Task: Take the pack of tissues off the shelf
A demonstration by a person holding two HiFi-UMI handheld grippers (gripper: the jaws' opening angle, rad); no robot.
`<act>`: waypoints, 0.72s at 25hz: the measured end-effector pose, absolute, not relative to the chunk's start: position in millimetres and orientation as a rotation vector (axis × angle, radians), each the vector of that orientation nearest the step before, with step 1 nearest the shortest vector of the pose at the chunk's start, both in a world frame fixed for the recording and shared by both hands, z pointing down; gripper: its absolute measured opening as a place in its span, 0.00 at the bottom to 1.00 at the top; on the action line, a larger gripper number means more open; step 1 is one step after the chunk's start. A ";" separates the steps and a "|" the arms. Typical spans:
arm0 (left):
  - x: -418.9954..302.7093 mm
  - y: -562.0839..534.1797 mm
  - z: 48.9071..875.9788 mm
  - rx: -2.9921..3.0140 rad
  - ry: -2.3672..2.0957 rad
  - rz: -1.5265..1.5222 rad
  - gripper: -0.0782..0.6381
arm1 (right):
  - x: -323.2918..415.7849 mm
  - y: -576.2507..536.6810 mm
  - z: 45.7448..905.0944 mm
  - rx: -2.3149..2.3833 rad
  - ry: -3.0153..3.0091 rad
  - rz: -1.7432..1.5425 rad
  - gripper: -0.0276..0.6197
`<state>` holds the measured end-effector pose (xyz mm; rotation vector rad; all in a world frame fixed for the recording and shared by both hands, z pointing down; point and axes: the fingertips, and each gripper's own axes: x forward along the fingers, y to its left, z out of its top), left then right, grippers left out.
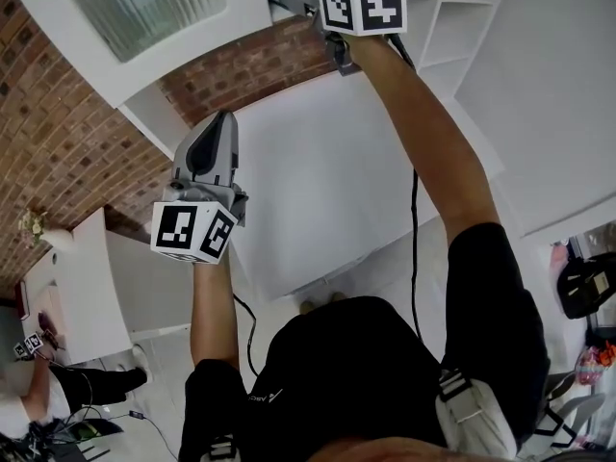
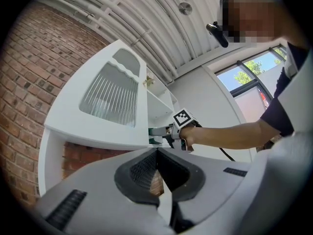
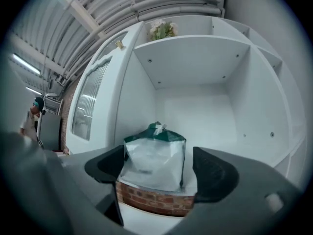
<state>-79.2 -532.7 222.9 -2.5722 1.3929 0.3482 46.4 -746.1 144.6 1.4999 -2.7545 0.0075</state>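
Reaching up for the tissues: my right gripper is raised to the white shelf, its jaws spread about as wide as they go and holding nothing. The pack of tissues, white with a dark green top, stands upright at the front of the open compartment, nearer its left wall. In the right gripper view it is framed between the two pads. The pads look to be short of it rather than pressing on it, though the wide lens makes that gap hard to judge.

My left gripper hangs lower and to the left, near the brick wall. Its jaws are closed together, with nothing in them.

By my reading the task is at the approach. The reach is made and the jaws are lined up, but the pack is not yet gripped and is still on the shelf. Left to do: push in around it, close on it and draw it out.

The count: one pack of tissues, two grippers and one ribbed-glass cabinet door left of the compartment. There is also one bunch of flowers on top of the unit.
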 end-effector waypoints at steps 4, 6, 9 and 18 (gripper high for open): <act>-80.6 -540.9 221.6 -2.585 1.379 0.359 0.11 | 35.4 -753.9 146.9 1.444 -2.746 0.029 0.71; -80.4 -545.1 221.7 -2.595 1.374 0.356 0.11 | 31.3 -758.6 147.8 1.429 -2.741 0.043 0.72; -79.1 -550.7 224.9 -2.606 1.364 0.362 0.11 | 28.0 -766.6 150.1 1.414 -2.726 0.058 0.73; -80.4 -564.3 228.4 -2.629 1.350 0.368 0.11 | 31.8 -782.6 155.6 1.470 -2.605 -0.018 0.58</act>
